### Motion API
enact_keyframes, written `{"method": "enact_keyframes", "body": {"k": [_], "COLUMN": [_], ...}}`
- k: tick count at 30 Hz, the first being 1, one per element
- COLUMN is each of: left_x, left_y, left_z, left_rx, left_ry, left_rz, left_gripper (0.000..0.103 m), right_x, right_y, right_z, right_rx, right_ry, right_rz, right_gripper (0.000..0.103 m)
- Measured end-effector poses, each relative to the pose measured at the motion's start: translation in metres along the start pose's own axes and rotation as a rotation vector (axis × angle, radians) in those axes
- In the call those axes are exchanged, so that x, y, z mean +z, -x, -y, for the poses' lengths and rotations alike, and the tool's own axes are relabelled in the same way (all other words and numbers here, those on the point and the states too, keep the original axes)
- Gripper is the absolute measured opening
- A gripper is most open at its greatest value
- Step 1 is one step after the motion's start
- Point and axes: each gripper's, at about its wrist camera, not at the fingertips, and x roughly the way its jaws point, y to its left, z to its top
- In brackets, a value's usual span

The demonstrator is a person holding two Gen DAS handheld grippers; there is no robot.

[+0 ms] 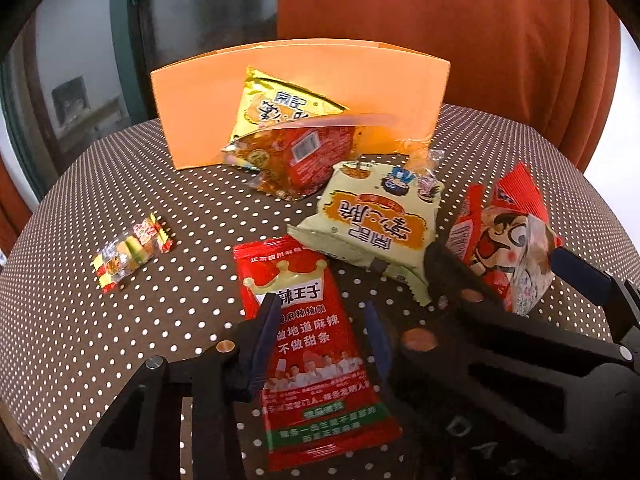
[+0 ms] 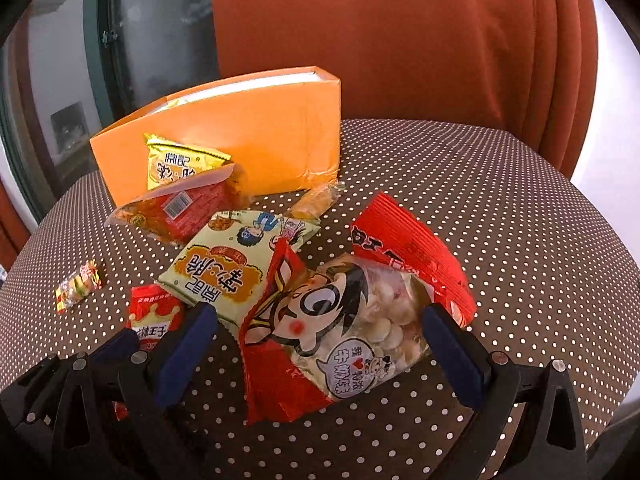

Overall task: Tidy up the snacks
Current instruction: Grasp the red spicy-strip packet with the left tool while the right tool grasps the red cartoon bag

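Several snack packs lie on a round polka-dot table in front of an orange box (image 1: 280, 92), which also shows in the right wrist view (image 2: 248, 140). My left gripper (image 1: 326, 322) is open, its fingers astride a long red spicy-strip pack (image 1: 312, 356). My right gripper (image 2: 320, 336) is open around a red cartoon-boy biscuit bag (image 2: 352, 320), which also shows in the left wrist view (image 1: 504, 240). A pale green pack (image 1: 372, 224) lies between them. A yellow pack (image 1: 276, 112) and a red barcode pack (image 1: 296, 156) lean at the box.
A small clear-wrapped candy (image 1: 132, 248) lies alone at the left. A small orange wrapped sweet (image 2: 316, 200) lies by the box corner. Rust-red curtains (image 2: 400, 40) hang behind the table (image 2: 500, 220); a window frame is at the back left.
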Motion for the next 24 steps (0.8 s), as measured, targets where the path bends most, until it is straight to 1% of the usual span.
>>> {"method": "enact_keyframes", "body": {"k": [2, 4, 6, 7, 10, 11, 12, 14, 19, 20, 21, 22, 24], "left_x": [0.001, 0.001, 0.0, 0.0, -0.001, -0.001, -0.001, -0.002, -0.004, -0.004, -0.005, -0.005, -0.006], "left_y": [-0.001, -0.002, -0.001, 0.0, 0.001, 0.002, 0.002, 0.004, 0.009, 0.01, 0.011, 0.012, 0.013], "left_z": [0.005, 0.007, 0.007, 0.007, 0.004, 0.003, 0.003, 0.001, -0.003, -0.003, -0.004, -0.006, -0.007], "left_rx": [0.009, 0.016, 0.017, 0.016, 0.007, 0.003, 0.001, -0.004, -0.023, -0.026, -0.028, -0.031, -0.036], "left_ry": [-0.02, -0.033, -0.035, -0.031, -0.019, -0.017, -0.016, -0.016, -0.002, 0.002, 0.009, 0.018, 0.026], "left_rz": [0.002, 0.005, 0.008, 0.01, 0.016, 0.017, 0.018, 0.019, 0.02, 0.02, 0.02, 0.02, 0.019], "left_gripper": [0.043, 0.04, 0.04, 0.039, 0.038, 0.037, 0.037, 0.035, 0.028, 0.022, 0.019, 0.018, 0.012], "right_x": [-0.001, -0.001, -0.003, -0.003, -0.005, -0.005, -0.005, -0.005, -0.008, -0.008, -0.009, -0.011, -0.013], "right_y": [-0.003, -0.005, -0.009, -0.01, -0.01, -0.009, -0.006, -0.002, 0.004, 0.006, 0.007, 0.014, 0.018], "right_z": [0.001, 0.003, 0.007, 0.009, 0.012, 0.011, 0.01, 0.007, 0.004, 0.004, 0.004, 0.003, 0.002], "right_rx": [0.002, 0.012, 0.014, 0.031, 0.044, 0.052, 0.052, 0.05, 0.051, 0.054, 0.056, 0.058, 0.056], "right_ry": [0.003, -0.002, -0.013, -0.021, -0.032, -0.029, -0.025, -0.012, -0.007, -0.009, -0.01, -0.011, -0.021], "right_rz": [-0.014, -0.026, -0.042, -0.05, -0.052, -0.05, -0.044, -0.041, -0.03, -0.027, -0.025, -0.022, -0.019], "right_gripper": [0.103, 0.099, 0.084, 0.083, 0.076, 0.065, 0.058, 0.052, 0.044, 0.042, 0.041, 0.041, 0.04]}}
